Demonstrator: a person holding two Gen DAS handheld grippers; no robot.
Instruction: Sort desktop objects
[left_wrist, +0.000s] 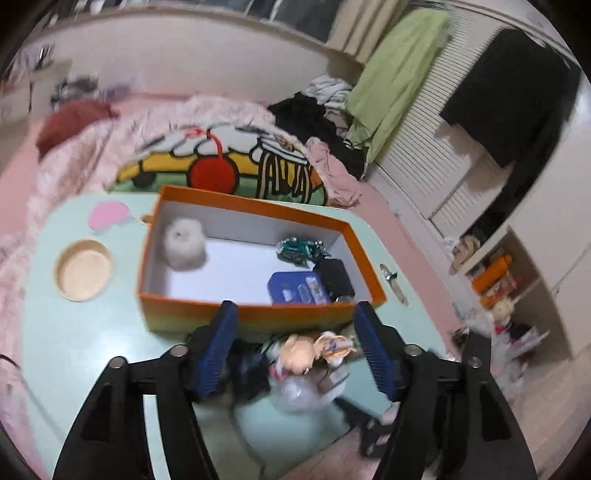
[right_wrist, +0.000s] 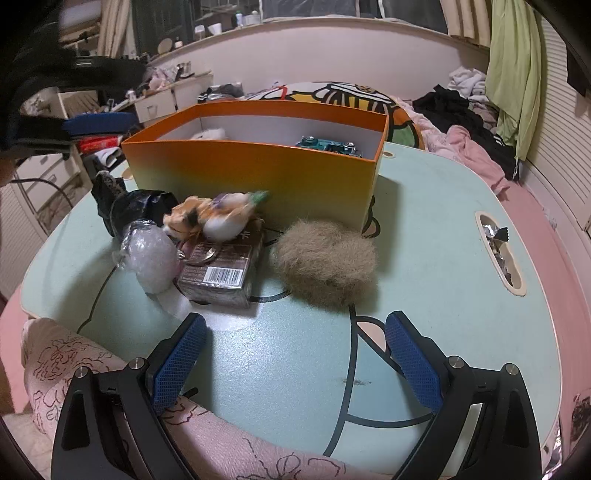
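Toward the far edge of the pale green table (right_wrist: 436, 258) stands an orange box (right_wrist: 258, 173). Inside it lie a white fluffy ball (left_wrist: 184, 245) at one end, and a teal toy car (left_wrist: 301, 249), a blue case (left_wrist: 297, 288) and a black item (left_wrist: 334, 277) at the other. Just in front of the box's near wall sit a calico plush cat (right_wrist: 207, 218) on a brown packet (right_wrist: 221, 273), a clear wrapped bundle (right_wrist: 153, 258) and a tan fur puff (right_wrist: 325, 262). Above this cluster hangs the left gripper (left_wrist: 297, 354), released, nothing between its blue pads. Near the table's front edge the right gripper (right_wrist: 295, 358) hovers, spread wide and empty.
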